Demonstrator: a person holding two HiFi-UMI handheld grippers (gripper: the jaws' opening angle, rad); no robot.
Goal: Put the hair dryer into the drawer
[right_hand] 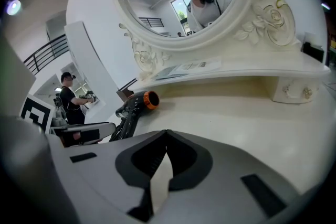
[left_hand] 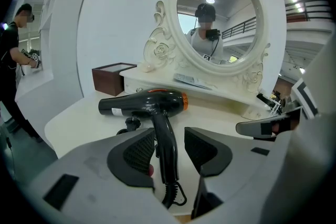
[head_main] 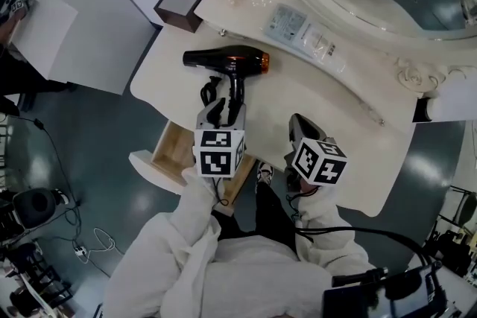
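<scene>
**Two grippers at the dressing table (head_main: 320,112)**

Your left gripper (left_hand: 170,147) stands released, its jaws either side of the hair dryer (head_main: 231,62) handle. Your right gripper (right_hand: 165,134) is clenched and empty. The hair dryer lies near the table's front left edge, and the open drawer (head_main: 173,153) juts out below that edge.

Staged bedroom corner inside a large recording hall: ornate cream dressing table (head_main: 335,109) with oval mirror (left_hand: 218,13), white partition panels (head_main: 112,11), glossy grey floor (head_main: 97,145), loose cables (head_main: 100,240), mezzanine railing (left_hand: 310,7)
</scene>
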